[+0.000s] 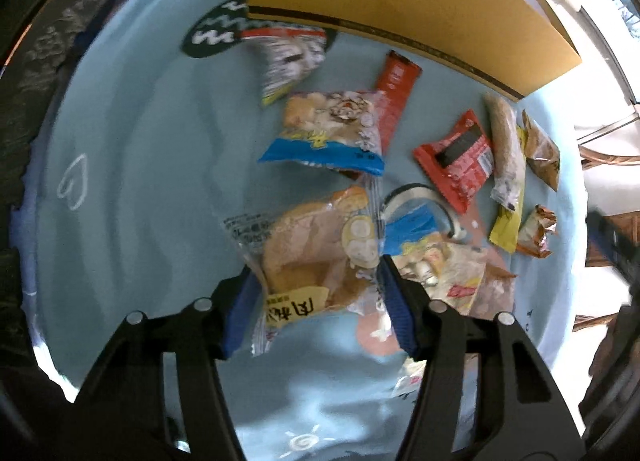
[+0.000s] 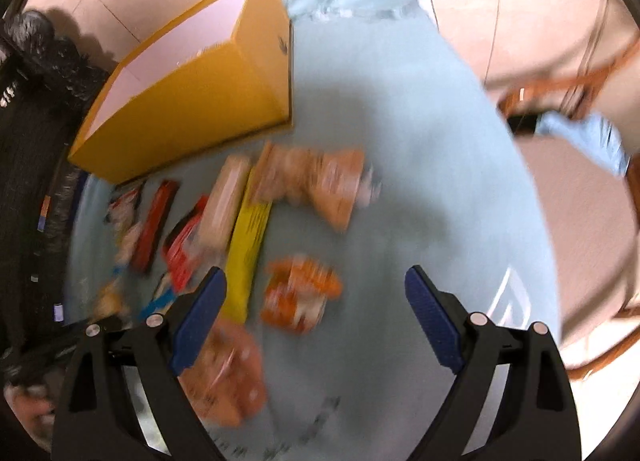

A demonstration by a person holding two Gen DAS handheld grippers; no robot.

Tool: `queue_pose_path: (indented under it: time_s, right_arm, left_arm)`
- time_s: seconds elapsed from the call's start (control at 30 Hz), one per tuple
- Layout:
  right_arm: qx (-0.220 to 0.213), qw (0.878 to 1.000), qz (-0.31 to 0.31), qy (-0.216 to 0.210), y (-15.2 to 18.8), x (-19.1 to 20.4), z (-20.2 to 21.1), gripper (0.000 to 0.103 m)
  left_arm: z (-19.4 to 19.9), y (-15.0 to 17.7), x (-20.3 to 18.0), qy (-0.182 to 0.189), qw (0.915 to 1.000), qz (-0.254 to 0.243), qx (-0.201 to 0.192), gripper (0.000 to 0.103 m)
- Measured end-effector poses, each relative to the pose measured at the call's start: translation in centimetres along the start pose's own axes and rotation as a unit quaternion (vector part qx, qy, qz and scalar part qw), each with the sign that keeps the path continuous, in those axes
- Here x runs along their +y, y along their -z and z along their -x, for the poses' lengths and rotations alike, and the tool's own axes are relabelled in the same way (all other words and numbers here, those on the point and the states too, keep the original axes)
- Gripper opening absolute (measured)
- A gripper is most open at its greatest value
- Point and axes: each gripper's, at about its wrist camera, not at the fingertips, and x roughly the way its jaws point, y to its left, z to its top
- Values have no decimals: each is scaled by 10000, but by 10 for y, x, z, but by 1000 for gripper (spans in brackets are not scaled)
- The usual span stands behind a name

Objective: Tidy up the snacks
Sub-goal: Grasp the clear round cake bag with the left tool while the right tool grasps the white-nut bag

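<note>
While the left gripper (image 1: 318,301) is clamping its 2 blue pads (image 1: 236,317) on a clear bread packet (image 1: 308,253), that packet is lying on the pale blue cloth (image 1: 140,181) in front of the other snacks. It is showing a tan bun through crinkled plastic, with a yellow label at its near end. Beyond it a blue-edged packet (image 1: 328,129), a long red bar (image 1: 394,93), a red wrapper (image 1: 456,159) and a yellow sachet (image 1: 508,221) are lying scattered. Farther back the yellow box (image 2: 192,89) is sitting open, its pale interior showing nothing inside. Right gripper (image 2: 316,281) is hanging with jaws spread apart over blurred orange packets (image 2: 300,293).
</note>
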Motion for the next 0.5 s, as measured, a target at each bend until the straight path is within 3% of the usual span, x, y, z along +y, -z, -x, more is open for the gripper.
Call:
queue_pose_path:
  time_s: [0.1,0.23,0.5]
  right_arm:
    - [-134,9957,817,424,-21,16,-18,91]
    - [124,9813,1737,817,-36,31,-50,91]
    - [346,9729,2156,761,-59,31,-83,88]
  left_arm:
    - [2,9,12,0,10000,91,-5,59]
    - [-4,7,20,-18,9999,140,98,59]
    - [-23,-7,17,-59,9994,221,267,60]
